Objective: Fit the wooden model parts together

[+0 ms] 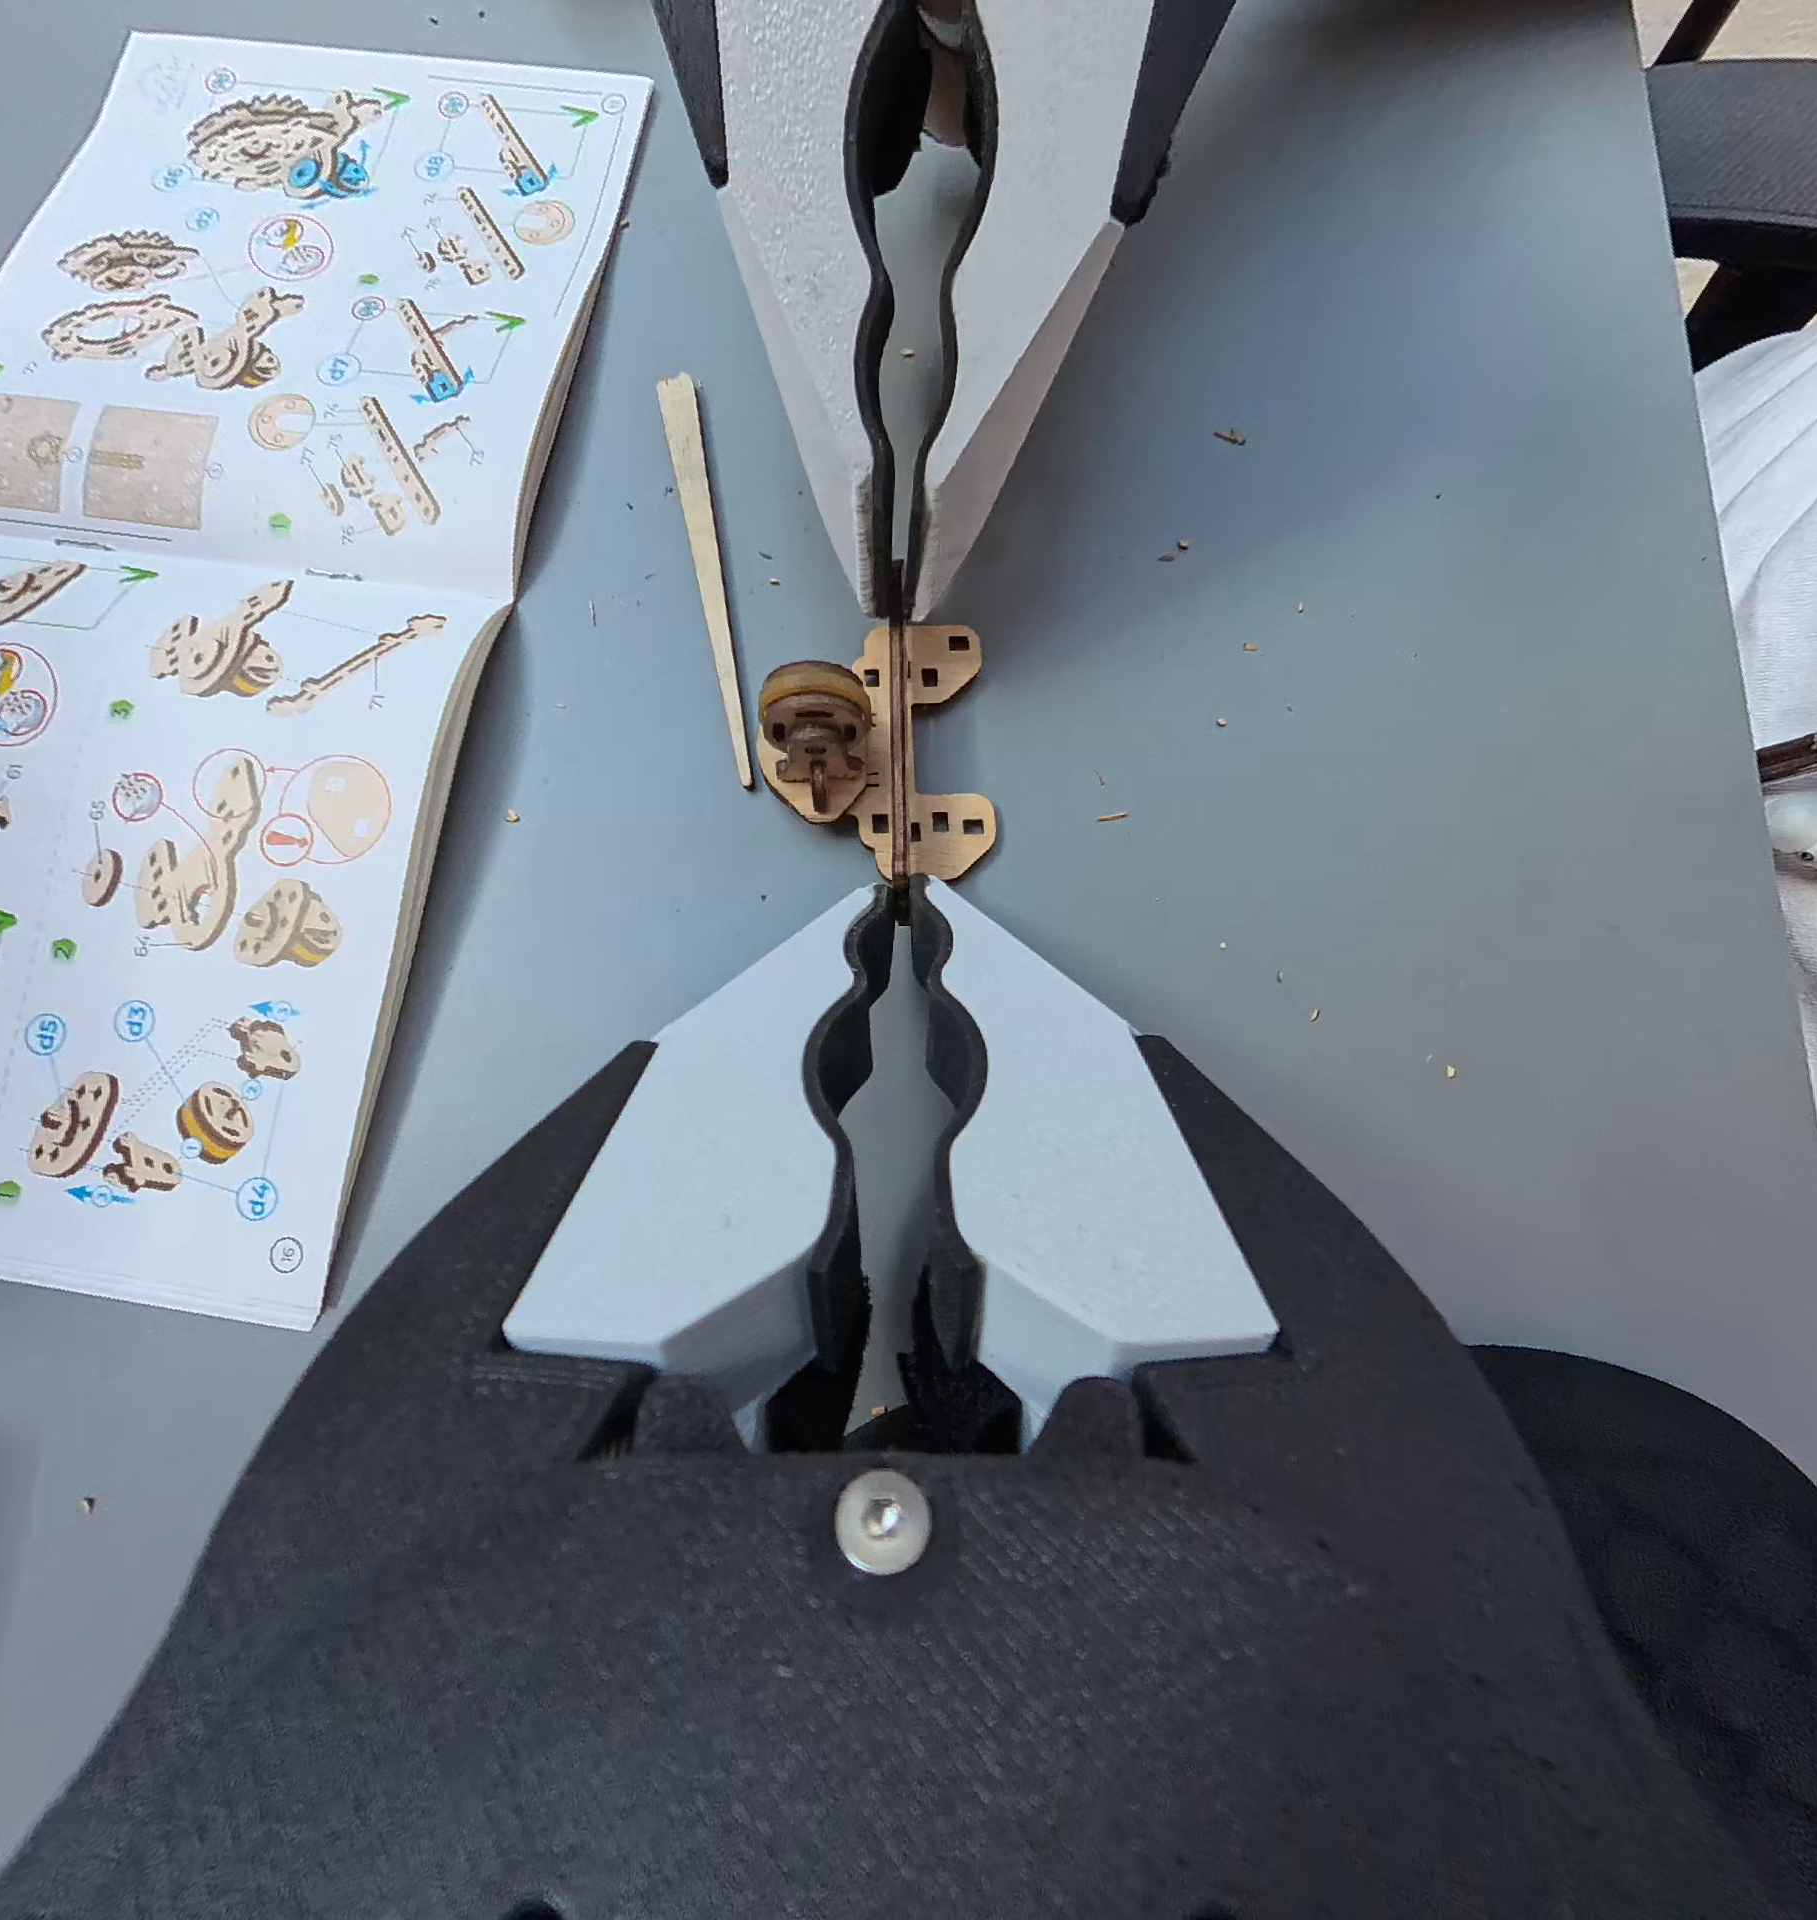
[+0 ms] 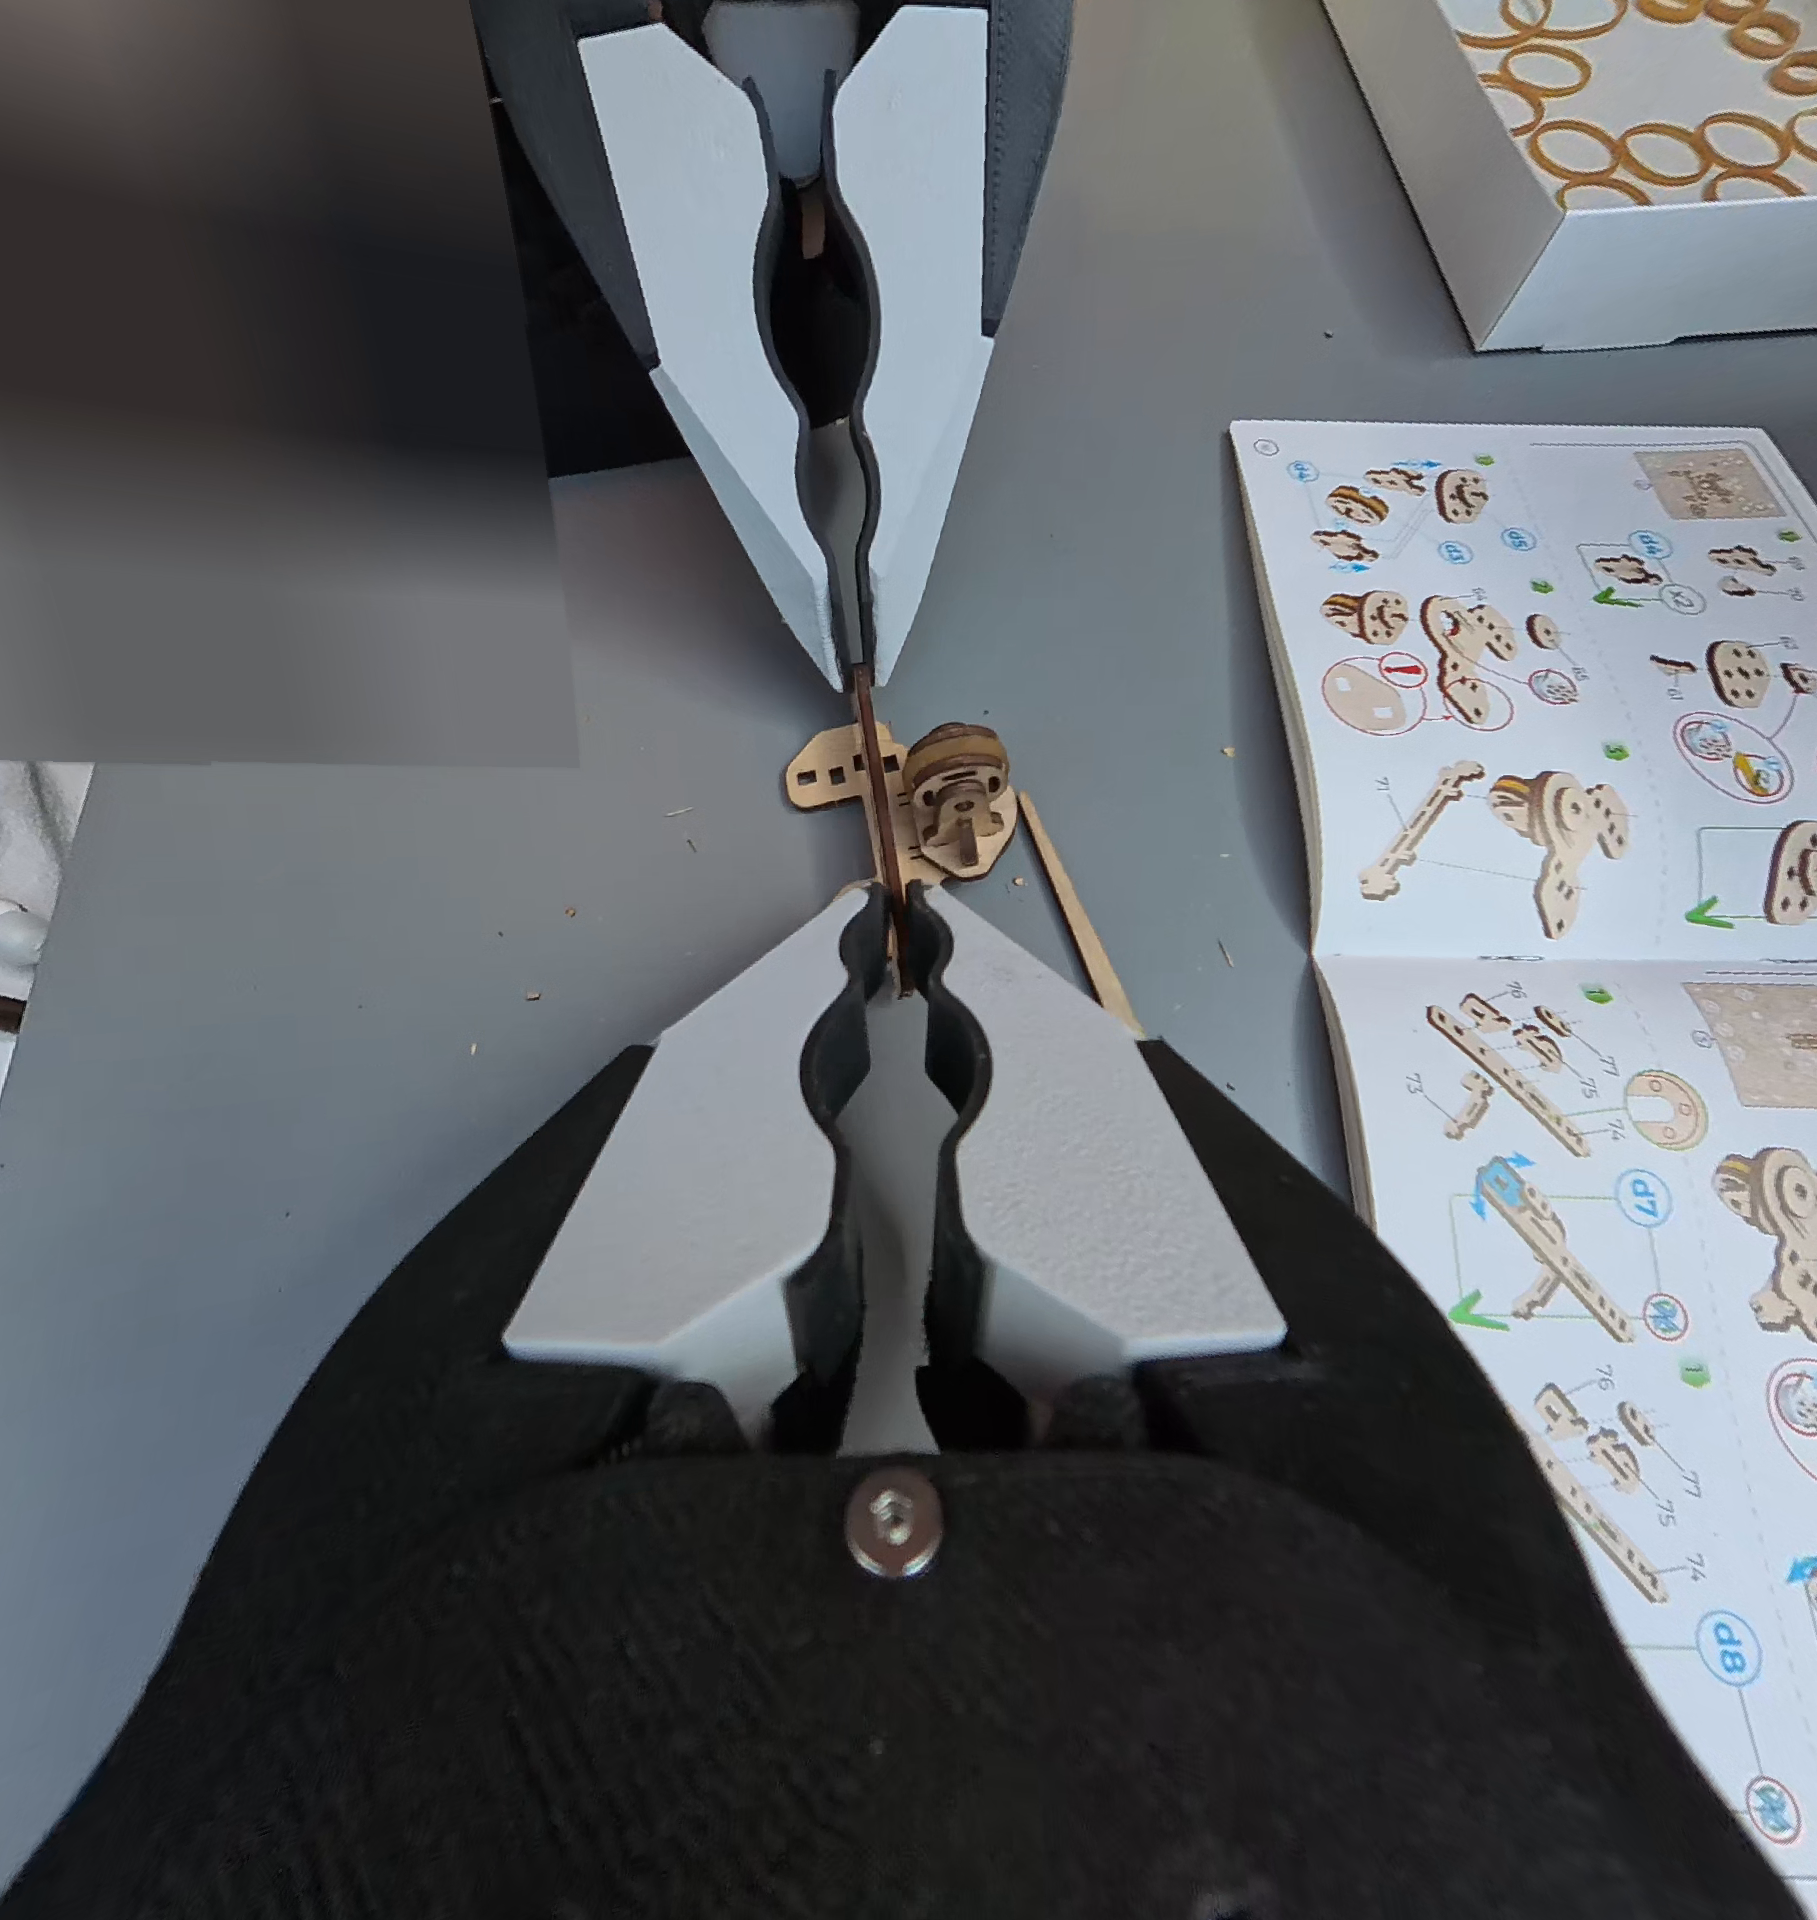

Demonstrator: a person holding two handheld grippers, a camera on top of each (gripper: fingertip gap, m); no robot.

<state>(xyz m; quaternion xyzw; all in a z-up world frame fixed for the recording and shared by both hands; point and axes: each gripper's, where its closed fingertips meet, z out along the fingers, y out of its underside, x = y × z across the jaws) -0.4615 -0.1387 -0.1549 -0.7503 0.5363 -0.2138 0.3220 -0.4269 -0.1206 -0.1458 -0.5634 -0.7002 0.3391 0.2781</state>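
Observation:
A thin wooden strip (image 1: 897, 748) stands on edge between both grippers. My left gripper (image 1: 899, 896) is shut on its near end. My right gripper (image 1: 891, 608) comes from the opposite side and is shut on its far end. Under the strip lies a flat wooden plate with square holes (image 1: 945, 660), carrying a round wooden hub (image 1: 813, 717) on its left. I cannot tell whether the strip touches the plate. In the right wrist view the right gripper (image 2: 888, 902) and left gripper (image 2: 855, 675) pinch the strip (image 2: 876, 790), with the hub (image 2: 954, 795) to its right.
An open instruction booklet (image 1: 208, 623) lies left of the parts, also seen in the right wrist view (image 2: 1569, 935). A loose wooden stick (image 1: 704, 582) lies beside the hub. A white box holding rings (image 2: 1662, 177) stands farther off. A person in white clothing (image 1: 1787, 582) sits at the grey table's edge. The gap from one gripper's tips to the other's is roughly 5 cm.

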